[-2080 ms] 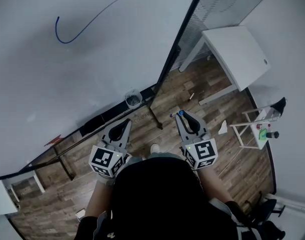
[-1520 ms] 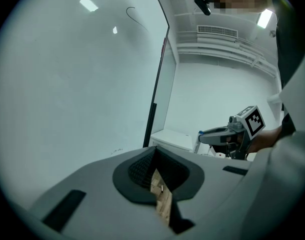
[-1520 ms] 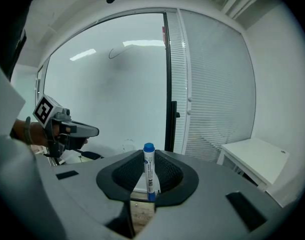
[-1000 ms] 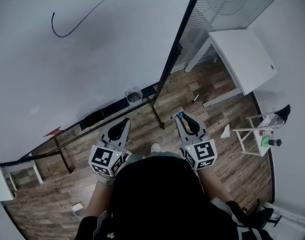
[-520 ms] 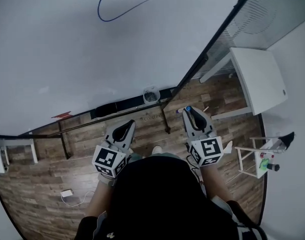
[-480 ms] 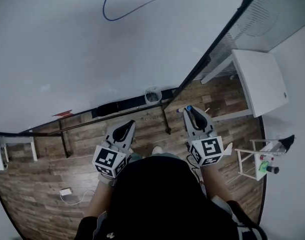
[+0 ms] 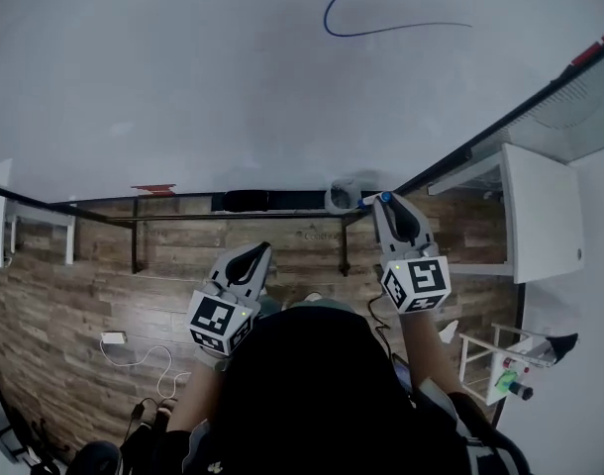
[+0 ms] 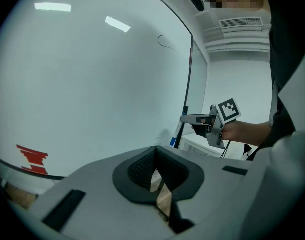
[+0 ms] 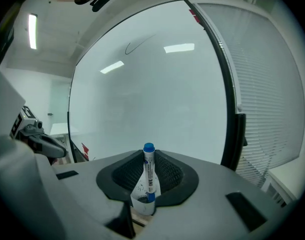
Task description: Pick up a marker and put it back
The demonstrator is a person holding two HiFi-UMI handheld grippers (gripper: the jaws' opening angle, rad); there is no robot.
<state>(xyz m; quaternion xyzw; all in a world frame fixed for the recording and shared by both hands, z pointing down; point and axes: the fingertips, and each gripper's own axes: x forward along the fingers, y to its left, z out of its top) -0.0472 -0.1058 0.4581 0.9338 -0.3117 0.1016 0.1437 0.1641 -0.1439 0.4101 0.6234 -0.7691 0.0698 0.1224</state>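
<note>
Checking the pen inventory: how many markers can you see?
1: a blue-capped marker clamped upright between the jaws of the right gripper, near the clear cup. Others may be hidden inside that cup.

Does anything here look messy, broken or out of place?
Nothing looks spilled or broken. The one stray thing is a small white box with its cable lying loose on the wooden floor, to the person's left. The right gripper is shut on a blue-capped marker.
</note>
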